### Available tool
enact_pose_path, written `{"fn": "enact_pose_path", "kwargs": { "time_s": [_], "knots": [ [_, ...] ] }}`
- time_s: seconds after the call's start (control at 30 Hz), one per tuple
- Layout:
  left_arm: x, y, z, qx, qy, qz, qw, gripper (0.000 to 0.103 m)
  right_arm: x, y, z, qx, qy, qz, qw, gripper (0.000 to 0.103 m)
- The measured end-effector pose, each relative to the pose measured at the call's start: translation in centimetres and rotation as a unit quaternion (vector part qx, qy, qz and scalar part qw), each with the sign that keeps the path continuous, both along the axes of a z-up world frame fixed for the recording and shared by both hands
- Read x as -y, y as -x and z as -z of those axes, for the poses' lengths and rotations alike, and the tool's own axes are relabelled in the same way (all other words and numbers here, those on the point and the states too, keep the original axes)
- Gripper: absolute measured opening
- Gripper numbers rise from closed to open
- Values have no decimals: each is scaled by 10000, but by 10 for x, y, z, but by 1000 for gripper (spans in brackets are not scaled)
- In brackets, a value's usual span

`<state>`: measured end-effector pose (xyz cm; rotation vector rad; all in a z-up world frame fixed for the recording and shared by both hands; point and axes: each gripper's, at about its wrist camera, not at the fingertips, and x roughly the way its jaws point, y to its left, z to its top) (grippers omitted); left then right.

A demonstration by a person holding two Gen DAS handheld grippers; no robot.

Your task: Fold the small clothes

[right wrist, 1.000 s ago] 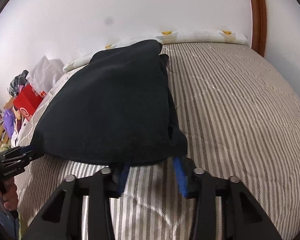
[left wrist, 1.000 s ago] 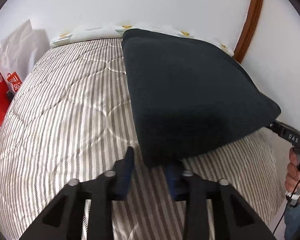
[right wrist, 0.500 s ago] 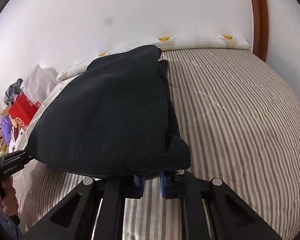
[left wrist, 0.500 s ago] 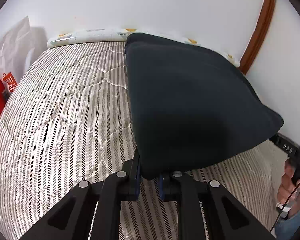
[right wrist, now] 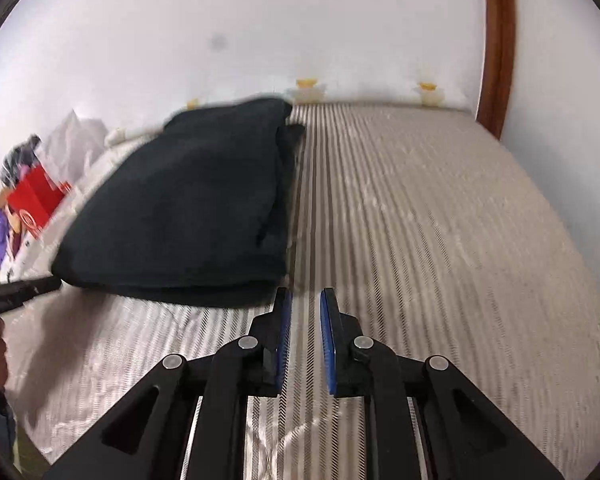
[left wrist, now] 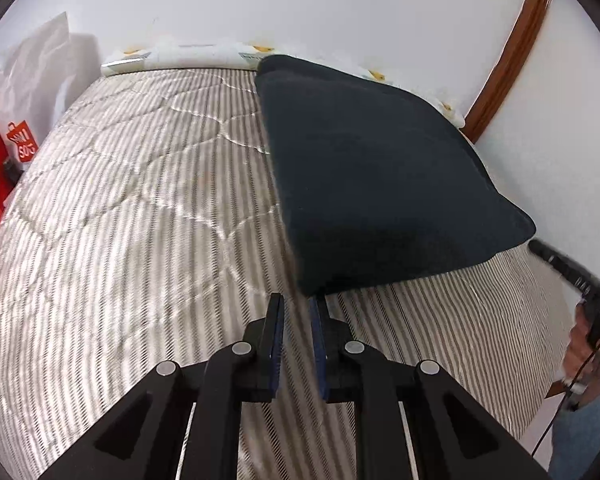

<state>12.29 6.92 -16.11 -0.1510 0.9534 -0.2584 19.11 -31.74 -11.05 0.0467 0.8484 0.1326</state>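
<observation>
While the left tool [left wrist: 297, 312] shows a narrow gap between its blue pads with the near corner of the dark garment [left wrist: 380, 184] just at its tips, I cannot tell whether any cloth is pinched there; the right tool [right wrist: 305, 308] stands apart and empty, the garment's other near corner [right wrist: 276, 280] just beside it at ten o'clock. Folded on the striped bed [right wrist: 440, 220], the garment could slump or unfold if a tool snags its edge.

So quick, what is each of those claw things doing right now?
Left gripper: open, holding nothing, just short of the black garment.
Right gripper: open, empty, beside it.
</observation>
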Motion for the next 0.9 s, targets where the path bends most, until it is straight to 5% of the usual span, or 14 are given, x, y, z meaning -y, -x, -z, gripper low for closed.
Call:
{"fn": "enact_pose_path", "kwargs": {
  "time_s": [0.13,0.3,0.4,0.67,0.9],
  "knots": [
    [-13,6,-13,174,204,-139,9995,24,-1,2,-26,360,-272,-78,9990,31],
    [-6,-7,-35,348,333,-115,9988,25,-25,-19,-21,455,-398,-220,9979,31],
    [7,-19,-42,337,257,26,9991,30,-27,-31,-4,134,-397,-79,9991,28],
    [17,-34,-17,19,13,170,9999,32,-8,-21,-5,-2,-402,98,9991,29],
    [6,-26,-13,-60,-12,209,9998,41,-25,-56,-12,31,-494,-79,9987,29]
  ]
}}
